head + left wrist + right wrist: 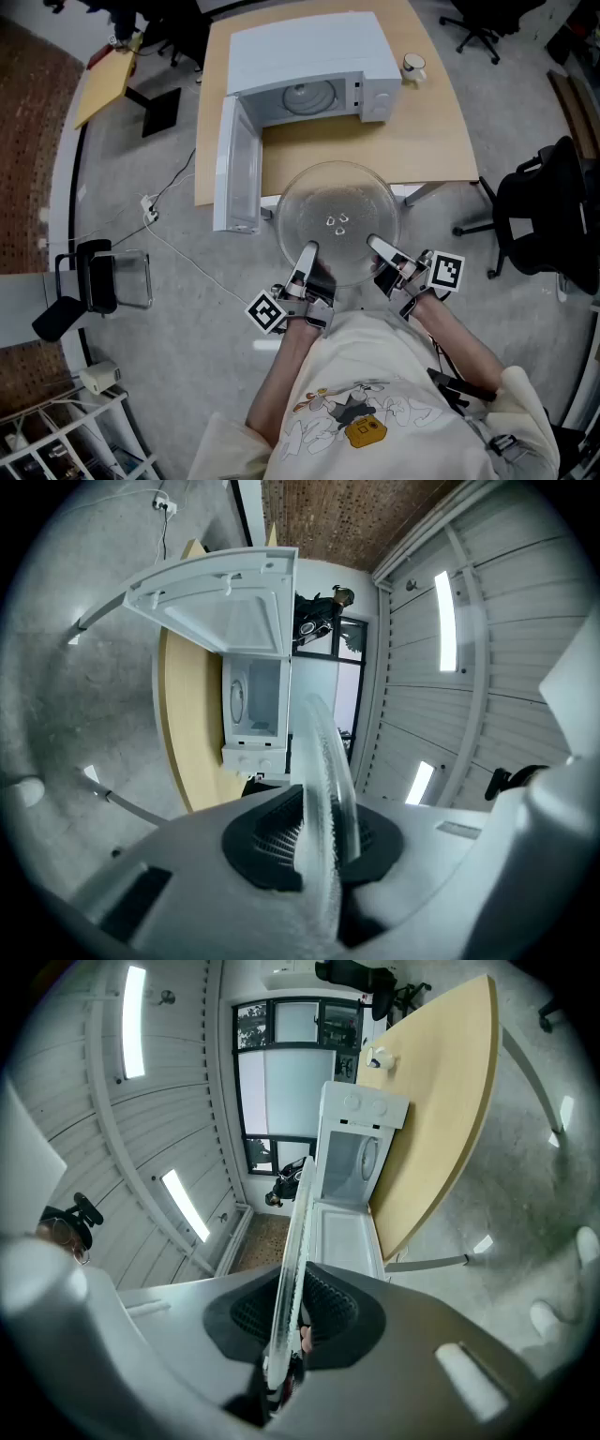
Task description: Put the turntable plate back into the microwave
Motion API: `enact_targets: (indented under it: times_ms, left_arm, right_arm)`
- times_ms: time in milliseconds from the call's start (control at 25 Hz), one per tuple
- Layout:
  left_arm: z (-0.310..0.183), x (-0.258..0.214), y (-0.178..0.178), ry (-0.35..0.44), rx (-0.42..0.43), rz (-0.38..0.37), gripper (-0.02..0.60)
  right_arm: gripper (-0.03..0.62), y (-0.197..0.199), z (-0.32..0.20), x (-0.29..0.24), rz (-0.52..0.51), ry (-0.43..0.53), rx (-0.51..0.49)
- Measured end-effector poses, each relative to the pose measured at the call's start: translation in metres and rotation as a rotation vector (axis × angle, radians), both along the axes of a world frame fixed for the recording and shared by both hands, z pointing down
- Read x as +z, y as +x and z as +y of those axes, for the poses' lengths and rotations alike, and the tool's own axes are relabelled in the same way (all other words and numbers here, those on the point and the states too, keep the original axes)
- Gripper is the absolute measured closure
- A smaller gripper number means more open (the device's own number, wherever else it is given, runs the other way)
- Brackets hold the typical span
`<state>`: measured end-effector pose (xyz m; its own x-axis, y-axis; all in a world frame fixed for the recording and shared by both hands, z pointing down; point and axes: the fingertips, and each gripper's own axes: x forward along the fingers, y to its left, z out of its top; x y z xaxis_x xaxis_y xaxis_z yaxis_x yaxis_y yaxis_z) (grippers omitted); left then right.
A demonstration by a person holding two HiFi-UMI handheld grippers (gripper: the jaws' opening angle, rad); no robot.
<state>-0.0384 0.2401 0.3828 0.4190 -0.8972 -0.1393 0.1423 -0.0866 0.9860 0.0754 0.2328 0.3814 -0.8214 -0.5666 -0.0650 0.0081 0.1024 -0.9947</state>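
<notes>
A round clear glass turntable plate (337,220) hangs level in front of the table, held at its near rim from both sides. My left gripper (306,255) is shut on the plate's near-left rim; in the left gripper view the plate (323,789) runs edge-on between the dark pads. My right gripper (379,248) is shut on the near-right rim, with the plate (292,1260) edge-on between its pads. The white microwave (314,70) stands on the table beyond, its door (236,169) swung open to the left and its cavity showing a roller ring.
The wooden table (375,141) carries the microwave and a small cup (413,66) at its right. A black office chair (544,216) stands at the right. A cable (178,248) and a small clear-and-black stand (103,277) lie on the floor at the left.
</notes>
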Motion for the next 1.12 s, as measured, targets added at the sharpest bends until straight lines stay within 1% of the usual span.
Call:
enact_targets:
  times_ms: [560,800,960,1120]
  left_arm:
    - [-0.003,-0.002,0.004,0.003,-0.020,-0.003,0.552]
    - [-0.014,0.001,0.012,-0.019,-0.046,-0.013,0.552]
    - [-0.023,0.010,0.022,-0.031,-0.076,-0.018,0.552]
    - [-0.033,0.026,0.035,-0.031,-0.129,-0.017,0.552]
  right_arm:
    - [0.543,0.004,-0.006,-0.006,-0.012,0.020,-0.018]
    - [0.557,0.013,-0.022,-0.001,-0.039,-0.008,-0.022]
    - [0.557,0.023,-0.034,0.008,-0.038,-0.012,-0.051]
    - [0.554,0.035,-0.050,0.024,-0.024,-0.004,-0.101]
